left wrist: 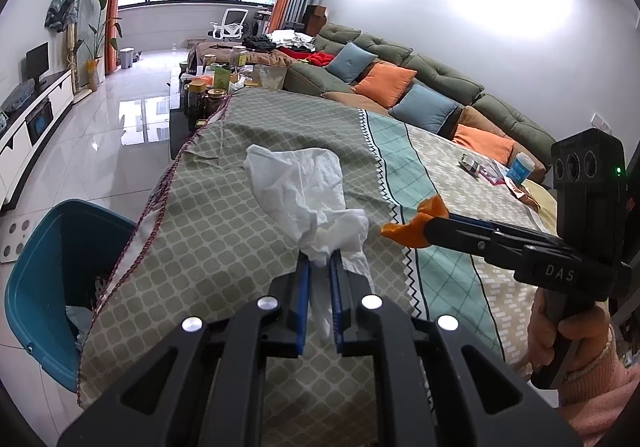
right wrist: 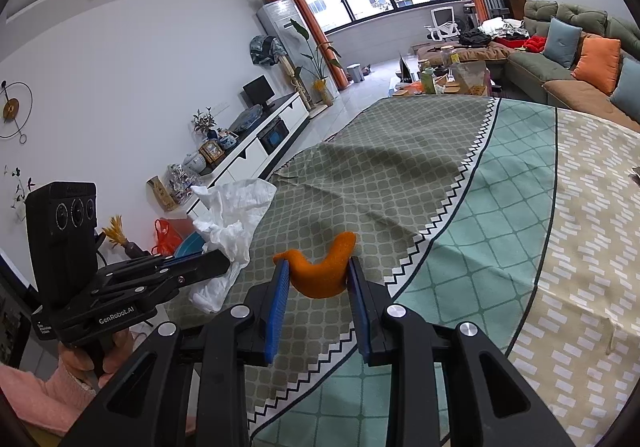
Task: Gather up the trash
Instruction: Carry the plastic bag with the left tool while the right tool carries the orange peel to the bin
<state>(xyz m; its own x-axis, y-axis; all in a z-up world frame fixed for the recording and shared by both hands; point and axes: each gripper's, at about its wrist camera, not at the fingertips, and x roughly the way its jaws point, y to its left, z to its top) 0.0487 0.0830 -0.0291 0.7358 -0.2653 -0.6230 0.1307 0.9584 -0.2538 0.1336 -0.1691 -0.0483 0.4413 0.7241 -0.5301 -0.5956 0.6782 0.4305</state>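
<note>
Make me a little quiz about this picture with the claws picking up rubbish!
1. True or false: the left claw is shut on a crumpled white tissue.
2. What does the right claw hold? A) a blue cup B) a piece of orange peel C) a spoon
3. Fill in: beside the edge of the table with the patterned tablecloth stands a ____ coloured bin.

Key: 1 true; 2 B; 3 blue (teal).
</note>
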